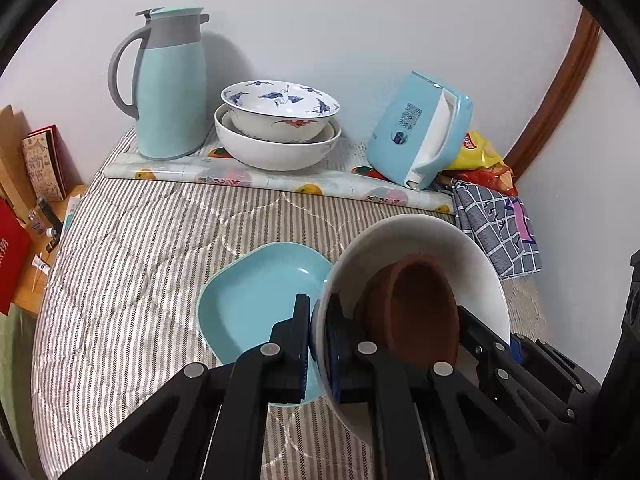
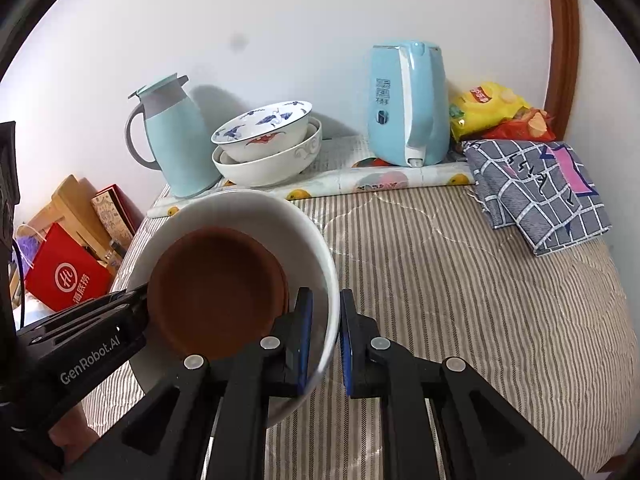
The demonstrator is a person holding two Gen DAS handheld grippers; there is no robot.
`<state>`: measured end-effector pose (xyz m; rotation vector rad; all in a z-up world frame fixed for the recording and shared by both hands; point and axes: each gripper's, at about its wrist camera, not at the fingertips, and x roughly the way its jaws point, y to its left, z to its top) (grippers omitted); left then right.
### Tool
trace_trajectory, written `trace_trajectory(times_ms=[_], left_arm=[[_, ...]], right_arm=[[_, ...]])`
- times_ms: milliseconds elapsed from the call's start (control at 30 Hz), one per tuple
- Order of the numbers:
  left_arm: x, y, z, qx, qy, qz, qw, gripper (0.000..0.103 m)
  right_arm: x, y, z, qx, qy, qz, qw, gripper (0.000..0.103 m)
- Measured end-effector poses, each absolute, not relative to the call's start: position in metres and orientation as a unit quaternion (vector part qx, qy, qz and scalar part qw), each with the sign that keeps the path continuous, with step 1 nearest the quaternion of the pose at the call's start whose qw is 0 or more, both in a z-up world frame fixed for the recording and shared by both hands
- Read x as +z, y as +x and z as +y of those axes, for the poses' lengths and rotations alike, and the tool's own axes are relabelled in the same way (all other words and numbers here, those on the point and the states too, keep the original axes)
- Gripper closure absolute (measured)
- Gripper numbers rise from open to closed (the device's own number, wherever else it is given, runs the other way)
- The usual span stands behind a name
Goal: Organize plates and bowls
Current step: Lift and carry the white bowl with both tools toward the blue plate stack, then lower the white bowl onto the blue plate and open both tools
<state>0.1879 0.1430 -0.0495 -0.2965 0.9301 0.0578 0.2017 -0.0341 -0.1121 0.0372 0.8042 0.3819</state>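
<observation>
Item: white bowl (image 2: pixel 240 216), large, plain, carried clear of the striped quilt (image 2: pixel 460 280). Contains one brown dish (image 2: pixel 216 292), shallow, resting against the inner wall.

Held by: left gripper (image 1: pixel 318 344), jaws nearly closed, pinching the bowl's rim on its left side, one pad inside, one outside. Right gripper (image 2: pixel 325 344), jaws likewise closed down on the rim at the opposite side, the white wall sandwiched between the blue pads. Bowl tilted in the left wrist view, its mouth turned toward the right.

Beneath and beside: light blue plate (image 1: pixel 256 300), squarish with rounded corners, lying flat on the quilt just left of the carried bowl; partly hidden by the left gripper's finger. Whether the bowl touches it cannot be told from this angle.

At the back, on a fruit-print mat (image 1: pixel 280 180) along the wall: crane-pattern bowl (image 1: pixel 280 110) nested inside a second white bowl (image 1: pixel 276 152); light blue thermos jug (image 1: pixel 168 88) with grey handle, upright, to their left; light blue electric kettle (image 2: pixel 408 104) to their right.

Further right: yellow crisp packet (image 2: pixel 484 106), red packet under it, and a folded checked cloth (image 2: pixel 536 192) on the quilt.

Left edge: red bag (image 2: pixel 66 276) and boxes on a wooden stand.
</observation>
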Motion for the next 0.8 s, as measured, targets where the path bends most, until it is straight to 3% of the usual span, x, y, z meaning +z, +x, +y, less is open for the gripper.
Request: trace_trajectory(times_ms=[800], left_arm=[[-0.096,0.215,0.182,0.062,-0.156,0.483,0.859,0.095]], right_arm=[[-0.150,0.241,0.010,0.214,0.008,0.428,0.878,0.091]])
